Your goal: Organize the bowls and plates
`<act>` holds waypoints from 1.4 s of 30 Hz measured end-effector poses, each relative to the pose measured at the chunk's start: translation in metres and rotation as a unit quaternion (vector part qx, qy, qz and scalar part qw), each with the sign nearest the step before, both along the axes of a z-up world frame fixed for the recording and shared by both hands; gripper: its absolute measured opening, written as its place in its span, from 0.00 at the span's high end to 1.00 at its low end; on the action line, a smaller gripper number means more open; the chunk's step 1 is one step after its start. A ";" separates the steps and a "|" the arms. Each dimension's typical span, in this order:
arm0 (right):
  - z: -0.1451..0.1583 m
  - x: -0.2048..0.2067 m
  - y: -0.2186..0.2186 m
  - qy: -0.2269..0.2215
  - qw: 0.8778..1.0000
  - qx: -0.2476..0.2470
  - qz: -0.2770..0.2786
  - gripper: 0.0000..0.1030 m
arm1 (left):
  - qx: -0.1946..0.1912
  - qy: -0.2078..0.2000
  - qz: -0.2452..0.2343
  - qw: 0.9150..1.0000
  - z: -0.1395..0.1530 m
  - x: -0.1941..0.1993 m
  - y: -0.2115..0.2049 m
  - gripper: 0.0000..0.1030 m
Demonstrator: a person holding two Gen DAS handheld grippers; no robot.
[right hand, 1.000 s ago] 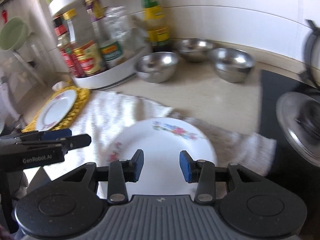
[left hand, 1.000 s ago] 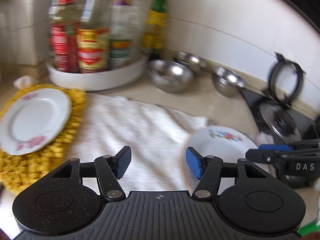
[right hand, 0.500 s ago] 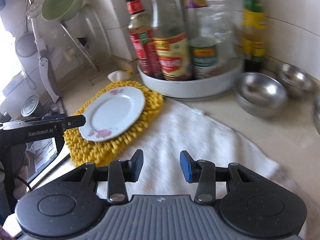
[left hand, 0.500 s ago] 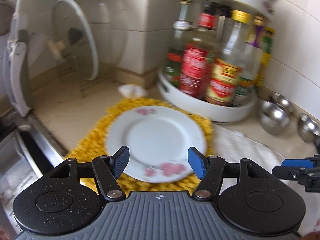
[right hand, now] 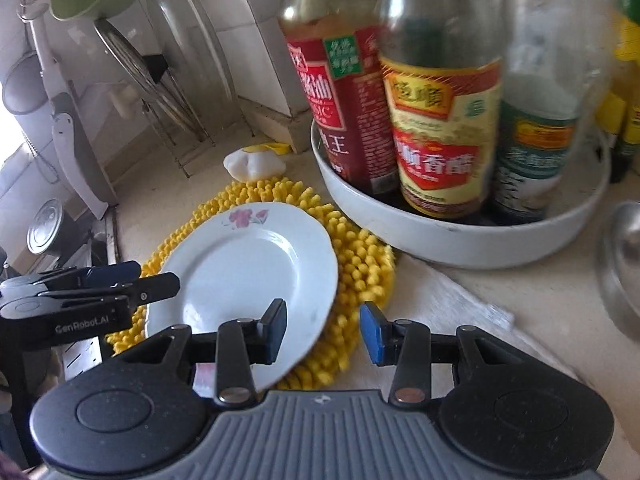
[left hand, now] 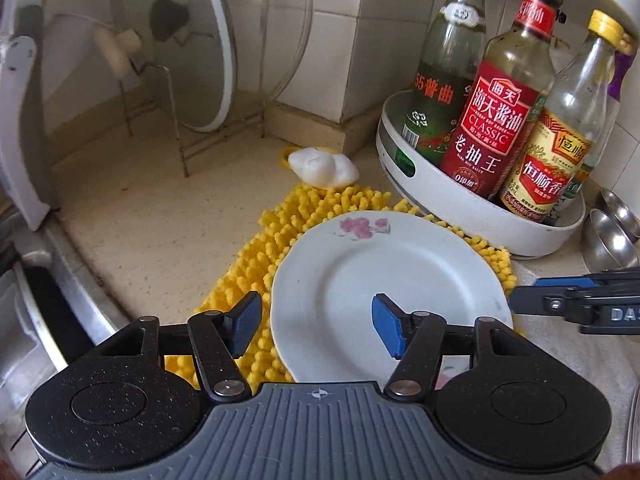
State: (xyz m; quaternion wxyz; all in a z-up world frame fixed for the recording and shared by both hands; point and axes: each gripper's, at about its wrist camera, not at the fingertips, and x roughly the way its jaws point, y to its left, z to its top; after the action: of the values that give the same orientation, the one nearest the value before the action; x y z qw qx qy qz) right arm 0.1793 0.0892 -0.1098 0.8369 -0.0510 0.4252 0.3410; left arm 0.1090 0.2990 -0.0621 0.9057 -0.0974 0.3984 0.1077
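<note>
Both tongs are over the white plate with the pink flower, which lies flat on the yellow mat on the table, just beside the white turntable of sauce bottles.

Left tongs: jaws part open and closing a little, nothing between the pads. They hang above the plate's left rim; I cannot tell whether they touch it. Right tongs: jaws narrower, empty, over the plate's right edge and the mat.

Progress, as I judge it: early. This plate is not yet gripped. Steel bowls sit loose at the right edge of the left view, beside the turntable, not stacked or put away. A wire rack with glass lids stands at the back near the wall; whether that is where plates go, I cannot say. Left to do: grip this plate, move it, then the bowls.

Against the frame a second ago: both views then showed a different flowered plate on a white cloth, with three steel bowls and a stove in sight. Both hands have since swept left, and this plate has gone from the far left of the views to directly under the tongs. Right opening looks unchanged.
</note>
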 end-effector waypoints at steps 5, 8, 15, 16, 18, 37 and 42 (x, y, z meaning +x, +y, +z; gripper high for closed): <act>-0.013 0.015 0.014 0.023 1.000 -0.007 0.006 0.39 | -0.014 0.014 -0.012 1.000 -0.009 0.016 0.008 0.35; -0.019 0.018 0.019 0.038 0.999 -0.009 0.020 0.39 | -0.024 0.027 -0.023 0.999 -0.016 0.022 0.010 0.36; -0.028 0.025 0.024 0.066 0.997 0.006 0.033 0.39 | -0.046 0.037 -0.035 0.998 -0.024 0.031 0.015 0.33; -0.029 0.027 0.025 0.068 0.997 0.007 0.033 0.39 | -0.046 0.037 -0.039 0.998 -0.024 0.031 0.015 0.32; -0.029 0.028 0.023 0.071 0.997 0.011 0.033 0.39 | -0.048 0.038 -0.045 0.997 -0.025 0.034 0.017 0.31; -0.022 0.023 0.015 0.070 0.997 0.012 0.014 0.44 | -0.038 0.034 -0.054 0.997 -0.019 0.030 0.008 0.29; -0.019 0.015 0.011 0.068 0.998 0.013 0.009 0.44 | -0.036 0.030 -0.062 0.997 -0.015 0.028 0.004 0.29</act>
State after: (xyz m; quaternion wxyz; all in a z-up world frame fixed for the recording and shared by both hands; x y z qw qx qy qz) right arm 0.1945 0.1002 -0.1293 0.8037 -0.0208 0.4760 0.3564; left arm 0.1367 0.3027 -0.0771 0.8941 -0.1018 0.4343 0.0402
